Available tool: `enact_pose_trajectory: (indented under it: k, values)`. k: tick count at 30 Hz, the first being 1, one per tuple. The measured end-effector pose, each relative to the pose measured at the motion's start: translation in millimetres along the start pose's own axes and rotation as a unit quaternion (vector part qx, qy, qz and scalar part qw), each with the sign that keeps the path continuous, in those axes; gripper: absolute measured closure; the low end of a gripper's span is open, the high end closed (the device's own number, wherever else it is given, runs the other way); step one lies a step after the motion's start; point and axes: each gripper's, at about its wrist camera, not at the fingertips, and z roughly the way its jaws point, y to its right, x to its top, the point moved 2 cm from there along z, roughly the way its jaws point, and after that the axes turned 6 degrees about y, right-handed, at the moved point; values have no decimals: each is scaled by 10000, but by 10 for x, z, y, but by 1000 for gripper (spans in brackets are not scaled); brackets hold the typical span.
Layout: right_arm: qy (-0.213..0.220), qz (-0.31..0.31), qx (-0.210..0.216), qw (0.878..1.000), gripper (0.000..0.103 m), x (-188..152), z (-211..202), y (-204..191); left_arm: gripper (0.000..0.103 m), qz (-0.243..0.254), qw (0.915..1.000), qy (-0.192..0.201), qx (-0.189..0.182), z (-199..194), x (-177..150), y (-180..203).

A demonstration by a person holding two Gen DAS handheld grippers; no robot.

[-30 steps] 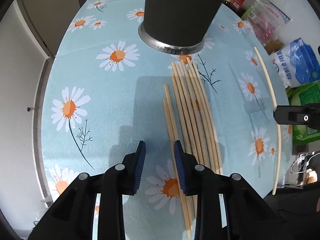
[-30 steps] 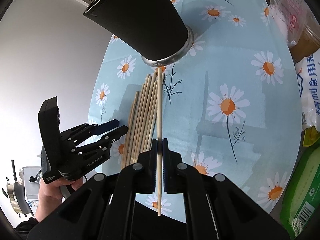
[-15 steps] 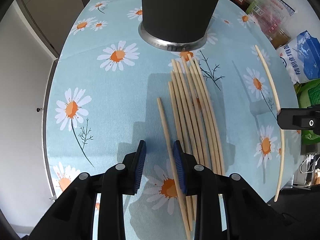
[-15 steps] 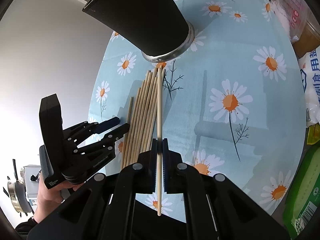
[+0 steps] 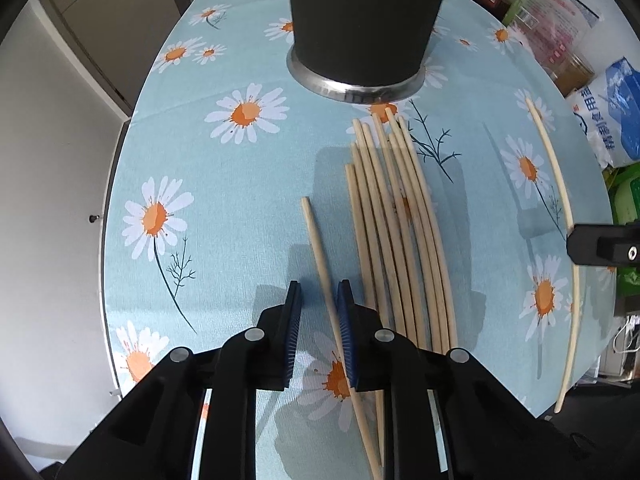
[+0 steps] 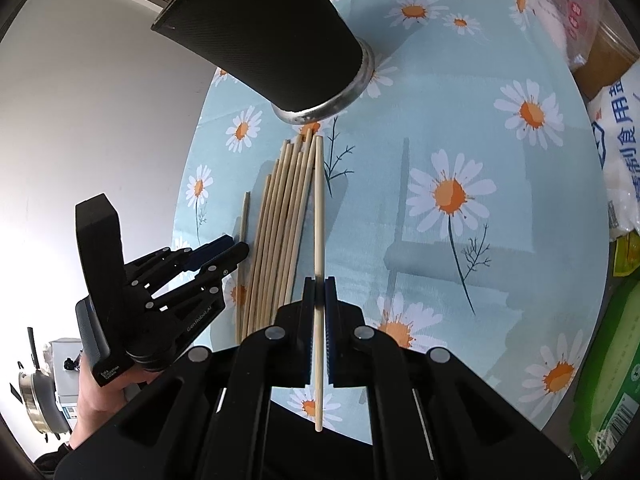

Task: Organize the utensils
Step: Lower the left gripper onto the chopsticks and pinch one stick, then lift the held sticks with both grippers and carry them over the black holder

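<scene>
Several pale wooden chopsticks [image 5: 394, 224] lie in a bundle on the daisy tablecloth [image 5: 224, 184], below a black holder cup [image 5: 360, 20] with a metal base. One chopstick [image 5: 320, 248] lies apart to the left, running between the jaws of my left gripper [image 5: 319, 320], which is open around it. My right gripper [image 6: 319, 300] is shut on a single chopstick [image 6: 319, 216] and holds it above the table, right of the bundle [image 6: 280, 232]. The cup [image 6: 264, 36] stands beyond it. The held chopstick shows in the left wrist view [image 5: 560, 208].
Food packages and a white bag [image 5: 608, 120] crowd the table's right side; they also show in the right wrist view [image 6: 616, 136]. A green box [image 6: 604, 368] sits at the right. The table edge [image 5: 110, 200] drops off at the left.
One chopstick has slid left out of the bundle and now lies between my left jaws. The right gripper kept its chopstick and shifted slightly.
</scene>
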Motion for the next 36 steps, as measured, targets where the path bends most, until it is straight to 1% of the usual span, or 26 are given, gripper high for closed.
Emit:
enact_pose_trajectory:
  k: [1, 2, 3, 11, 13, 16, 20, 23, 25, 28, 32, 36]
  values:
    - [1, 22, 8, 10000, 97, -3, 4, 5, 95, -22, 10000, 26, 17, -2, -3, -18]
    - [-2, 37, 16, 10000, 97, -7, 8, 8, 98, -59, 10000, 54, 25, -34, -33, -82]
    - [-3, 45, 17, 10000, 97, -9, 11, 9, 99, -148, 9998, 101, -23, -37, -40, -108]
    - [40, 30, -27, 10000, 97, -20, -17, 8, 99, -520, 9980, 238, -257, -34, -70, -236]
    - [79, -7, -13, 10000, 97, -21, -31, 4, 99, -715, 9959, 316, -446, -71, -63, -292]
    - [265, -172, -17, 9995, 97, -15, -82, -18, 99, -781, 9939, 572, -523, -217, -24, -304]
    - [407, -211, 195, 9988, 97, 13, -134, -42, 99, -888, 9895, 921, -676, -457, 54, -285]
    - [598, -335, 379, 9969, 97, 50, -232, -114, 99, -894, 9847, 1265, -796, -668, 146, -283]
    - [702, -460, 484, 9953, 97, 74, -314, -177, 99, -922, 9790, 1549, -954, -836, 220, -280]
    - [964, -637, 676, 9910, 97, 126, -469, -286, 99, -922, 9697, 1995, -1068, -1106, 315, -281]
    - [1330, -834, 748, 9848, 97, 220, -624, -410, 99, -892, 9584, 2415, -1235, -1393, 416, -267]
    - [1757, -1077, 736, 9758, 97, 335, -770, -562, 99, -677, 9454, 2886, -1356, -1609, 576, -226]
